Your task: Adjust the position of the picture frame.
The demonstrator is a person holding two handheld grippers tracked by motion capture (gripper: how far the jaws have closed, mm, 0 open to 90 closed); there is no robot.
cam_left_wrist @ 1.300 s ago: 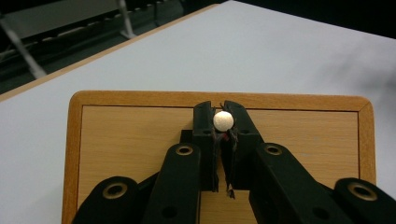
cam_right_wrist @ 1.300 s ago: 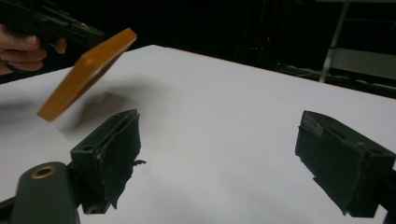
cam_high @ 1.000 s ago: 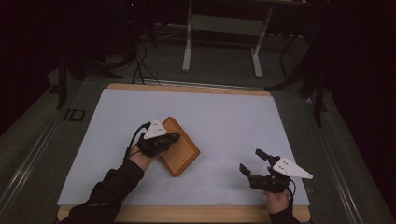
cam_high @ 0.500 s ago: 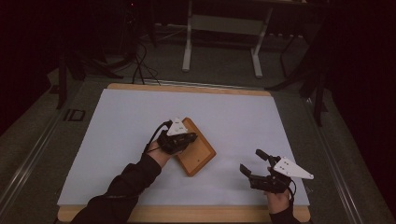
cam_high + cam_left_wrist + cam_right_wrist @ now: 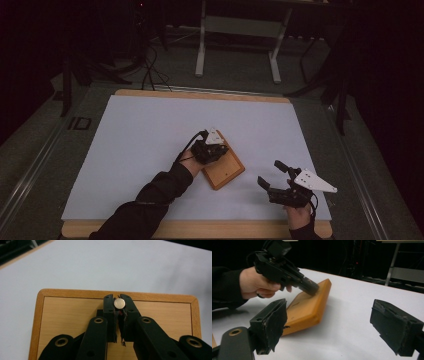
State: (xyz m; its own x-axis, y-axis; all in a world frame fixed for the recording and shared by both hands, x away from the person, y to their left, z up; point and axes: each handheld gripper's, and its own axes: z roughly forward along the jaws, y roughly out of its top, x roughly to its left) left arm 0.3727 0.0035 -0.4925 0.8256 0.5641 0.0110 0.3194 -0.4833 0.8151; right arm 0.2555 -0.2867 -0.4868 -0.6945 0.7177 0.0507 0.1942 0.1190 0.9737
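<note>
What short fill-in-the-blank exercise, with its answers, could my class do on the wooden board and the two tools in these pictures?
1. The left tool is shut on a small round ____ knob.
2. That knob stands on a wooden ____.
3. The board lies on a ____ sheet covering the table.
4. The jaws of the right tool stand ____, with nothing between them.

Missing words: metal; board; white; open
</note>
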